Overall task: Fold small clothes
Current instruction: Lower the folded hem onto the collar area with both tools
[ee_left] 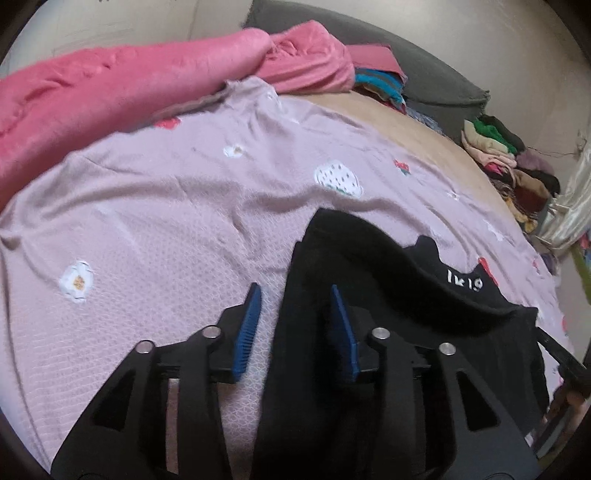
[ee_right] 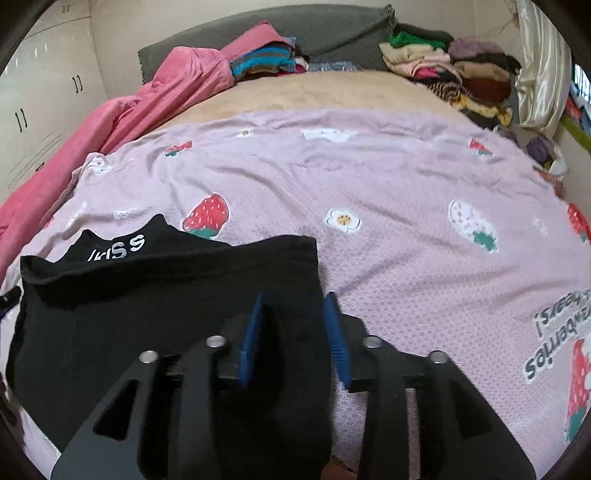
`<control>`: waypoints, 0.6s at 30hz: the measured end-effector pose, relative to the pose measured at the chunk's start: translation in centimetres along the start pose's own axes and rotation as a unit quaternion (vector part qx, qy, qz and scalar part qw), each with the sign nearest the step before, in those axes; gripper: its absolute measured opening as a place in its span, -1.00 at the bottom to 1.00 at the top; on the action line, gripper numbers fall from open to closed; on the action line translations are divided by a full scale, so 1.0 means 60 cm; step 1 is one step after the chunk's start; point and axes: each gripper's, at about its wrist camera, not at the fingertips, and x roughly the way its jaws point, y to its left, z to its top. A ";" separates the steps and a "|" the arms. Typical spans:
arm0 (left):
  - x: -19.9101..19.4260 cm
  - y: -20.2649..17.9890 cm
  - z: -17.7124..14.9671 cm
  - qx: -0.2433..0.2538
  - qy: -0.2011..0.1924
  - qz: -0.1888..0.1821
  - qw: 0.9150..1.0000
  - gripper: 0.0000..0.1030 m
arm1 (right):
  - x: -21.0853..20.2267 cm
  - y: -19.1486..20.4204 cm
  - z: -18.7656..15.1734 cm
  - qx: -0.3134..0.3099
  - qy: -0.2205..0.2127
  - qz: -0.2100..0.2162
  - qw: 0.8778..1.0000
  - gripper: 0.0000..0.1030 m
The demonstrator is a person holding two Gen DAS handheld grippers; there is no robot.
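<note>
A small black garment with white lettering (ee_left: pixel 369 266) lies on the pink strawberry-print sheet (ee_left: pixel 166 206); it also shows in the right wrist view (ee_right: pixel 166 288). My left gripper (ee_left: pixel 295 295) is open, its blue pads wide apart; the garment's left edge runs between them. My right gripper (ee_right: pixel 295 302) is open with the garment's right edge lying between its blue pads. The other gripper's black frame (ee_left: pixel 565 362) shows at the right edge of the left wrist view.
A rolled pink blanket (ee_left: pixel 110 85) lies along the far left of the bed. Stacks of folded clothes (ee_right: pixel 454 70) sit at the head by the grey headboard (ee_right: pixel 325 33). A curtain (ee_right: pixel 539 66) hangs at the right. White wardrobe doors (ee_right: pixel 44 96) stand at the left.
</note>
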 end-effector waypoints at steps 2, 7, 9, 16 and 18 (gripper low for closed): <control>0.010 -0.003 -0.003 0.009 0.008 -0.009 1.000 -0.39 | 0.006 -0.001 0.001 0.002 0.004 0.008 1.000 -0.32; 0.018 -0.018 -0.007 0.034 0.011 -0.010 0.999 -0.71 | 0.015 0.002 0.004 0.001 0.008 0.032 0.999 -0.66; 0.019 -0.023 -0.009 0.047 0.010 -0.008 0.999 -0.83 | 0.014 0.009 0.003 -0.009 0.003 0.034 0.999 -0.80; -0.017 -0.023 -0.005 0.056 -0.027 -0.012 0.998 -0.92 | -0.033 0.006 0.008 -0.004 -0.047 0.032 0.998 -0.86; -0.036 -0.024 0.000 0.055 -0.045 -0.016 0.997 -0.92 | -0.056 0.007 0.019 -0.003 -0.069 0.038 0.997 -0.86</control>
